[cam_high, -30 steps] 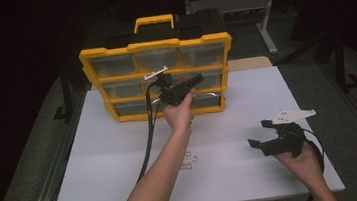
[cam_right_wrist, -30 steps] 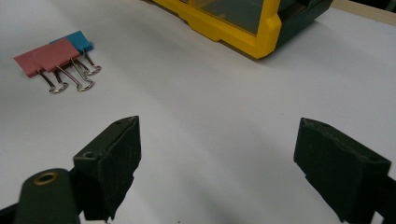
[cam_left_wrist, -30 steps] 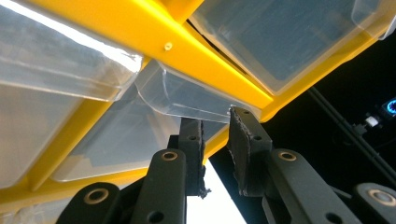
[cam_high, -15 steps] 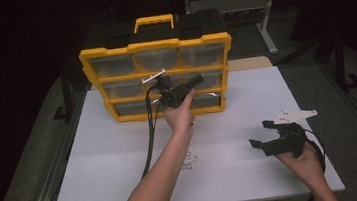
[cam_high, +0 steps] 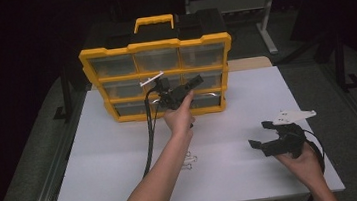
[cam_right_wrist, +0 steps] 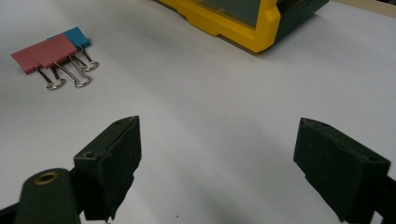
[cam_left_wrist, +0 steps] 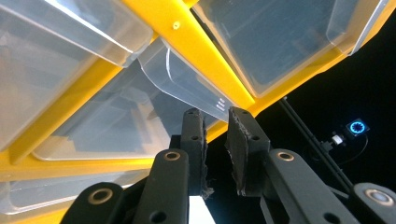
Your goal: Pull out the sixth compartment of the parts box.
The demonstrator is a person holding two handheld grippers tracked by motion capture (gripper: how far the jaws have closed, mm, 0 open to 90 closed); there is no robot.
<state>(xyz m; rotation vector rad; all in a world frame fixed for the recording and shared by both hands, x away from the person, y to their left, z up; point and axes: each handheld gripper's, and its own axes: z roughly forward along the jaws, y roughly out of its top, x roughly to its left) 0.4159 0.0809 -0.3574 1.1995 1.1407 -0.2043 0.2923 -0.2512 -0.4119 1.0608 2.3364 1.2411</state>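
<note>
1. Your left gripper (cam_left_wrist: 215, 140) sits at the yellow organizer (cam_high: 111, 52), jaws narrowed with a slim gap, just before the clear lip of a drawer (cam_left_wrist: 187, 79).
2. Your right gripper (cam_right_wrist: 217, 168) hovers above the table (cam_high: 247, 103), jaws wide and empty, binder clips (cam_right_wrist: 53, 53) well apart ahead.

My right tongs (cam_right_wrist: 217, 172) hang wide open, two black jaws well apart at the bottom of the right gripper view, nothing between them but bare white worktop (cam_right_wrist: 210, 107). Upper left I see binder clips (cam_right_wrist: 53, 58) lying on the worktop: pink ones side by side, a blue one just behind, touching, wire handles pointing toward me. Top edge: a corner of the yellow organizer (cam_right_wrist: 233, 23) standing on the worktop, with a clear drawer front and a dark side wall.
</note>
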